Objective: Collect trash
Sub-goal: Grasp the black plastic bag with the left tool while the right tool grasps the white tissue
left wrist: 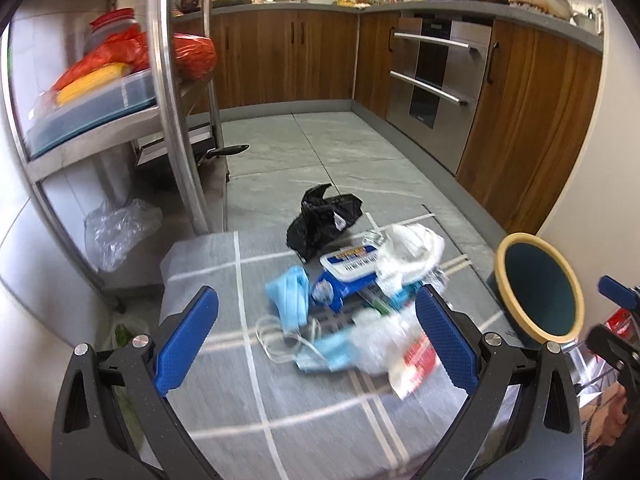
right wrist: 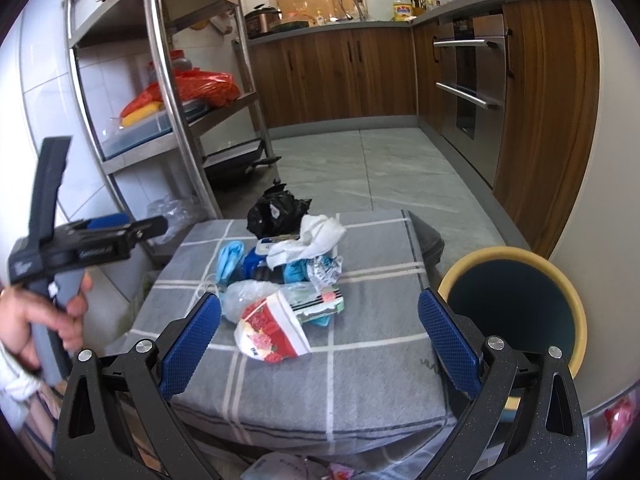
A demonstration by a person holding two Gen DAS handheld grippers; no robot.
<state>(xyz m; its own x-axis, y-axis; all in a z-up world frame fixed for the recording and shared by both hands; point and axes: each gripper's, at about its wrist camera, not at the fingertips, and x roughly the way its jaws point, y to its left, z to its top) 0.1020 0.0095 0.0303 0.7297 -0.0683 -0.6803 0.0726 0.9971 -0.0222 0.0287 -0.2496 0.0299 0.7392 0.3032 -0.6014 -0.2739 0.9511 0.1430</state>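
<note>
Two grippers hang over a grey checked cushion [right wrist: 360, 360], both spread wide and holding nothing: the left gripper [left wrist: 316, 340] and the right gripper [right wrist: 320, 338]. A heap of trash [right wrist: 280, 276] sits on the cushion: blue face masks [left wrist: 290, 292], a white tissue [right wrist: 316, 236], a red and white packet [right wrist: 272, 332], a black bag [left wrist: 320, 220]. Just beside the cushion on its right stands a dark bin with a cream rim [right wrist: 576, 308]
</note>
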